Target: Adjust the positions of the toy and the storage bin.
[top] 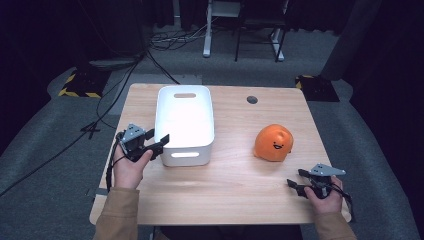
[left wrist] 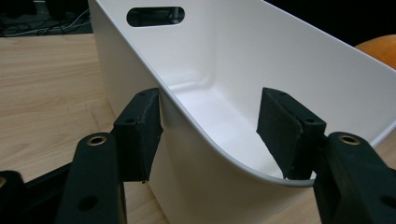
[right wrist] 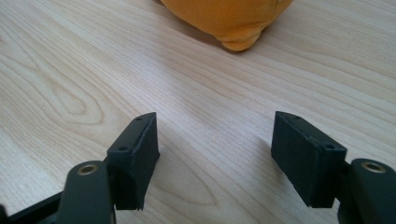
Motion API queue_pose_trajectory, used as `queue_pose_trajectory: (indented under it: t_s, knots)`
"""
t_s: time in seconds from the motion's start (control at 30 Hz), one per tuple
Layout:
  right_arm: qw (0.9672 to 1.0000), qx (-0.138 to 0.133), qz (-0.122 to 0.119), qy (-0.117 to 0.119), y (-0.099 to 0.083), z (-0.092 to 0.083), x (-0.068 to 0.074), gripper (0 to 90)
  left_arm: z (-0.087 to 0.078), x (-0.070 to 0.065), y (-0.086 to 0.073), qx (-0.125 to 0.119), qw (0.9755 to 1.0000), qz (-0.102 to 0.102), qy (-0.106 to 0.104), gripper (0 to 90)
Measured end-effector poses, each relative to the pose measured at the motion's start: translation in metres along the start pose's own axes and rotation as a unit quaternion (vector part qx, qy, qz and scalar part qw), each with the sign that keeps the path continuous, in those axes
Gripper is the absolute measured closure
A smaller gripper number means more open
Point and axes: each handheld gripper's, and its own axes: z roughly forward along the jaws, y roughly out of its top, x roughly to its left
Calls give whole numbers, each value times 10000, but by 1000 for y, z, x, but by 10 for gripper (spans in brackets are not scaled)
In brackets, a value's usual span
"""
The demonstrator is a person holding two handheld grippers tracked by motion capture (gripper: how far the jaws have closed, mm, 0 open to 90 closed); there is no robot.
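A white plastic bin [top: 184,120] with slot handles stands empty on the left half of the wooden table [top: 235,185]. My left gripper [top: 157,140] is at its near left corner. In the left gripper view the left gripper [left wrist: 212,135] straddles the bin's [left wrist: 261,60] rounded corner, one pad outside the wall and one inside, shut on it. An orange plush toy [top: 273,142] with a smiling face lies right of the bin. Near the table's front right, my right gripper [top: 295,178] rests open, pointing at the orange plush toy [right wrist: 229,18] with only bare wood between its pads [right wrist: 135,154].
A round cable hole [top: 252,99] sits at the table's far edge. Cables run over the grey floor at the far left. Desk legs [top: 206,30] stand beyond the table. A strip of the plush [left wrist: 380,46] shows past the bin's far wall.
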Motion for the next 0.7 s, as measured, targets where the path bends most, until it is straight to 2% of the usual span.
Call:
queue_pose_trajectory:
  t_s: [0.03, 0.1, 0.23, 0.33, 0.43, 0.7]
  knots:
    - [10000, 0, 0, 0, 0, 0, 0, 322, 0, 0, 0, 0, 10000, 0, 0, 404]
    - [10000, 0, 1, 0, 0, 0, 0, 322, 0, -11, -3, -46, 9999, 94, -76, 398]
    - [10000, 0, 2, 1, 0, 0, 0, 322, 0, -25, -7, -65, 9997, 164, -165, 388]
    - [10000, 0, 0, 0, 0, 0, 0, 322, -1, -36, -10, -63, 9995, 240, -170, 386]
    - [10000, -1, 1, 0, 0, 0, 0, 322, -3, -48, -15, -150, 9993, 240, -262, 364]
    - [10000, -7, -21, 4, 0, 0, 0, 322, -9, -68, -20, 10, 9982, 419, -432, 342]
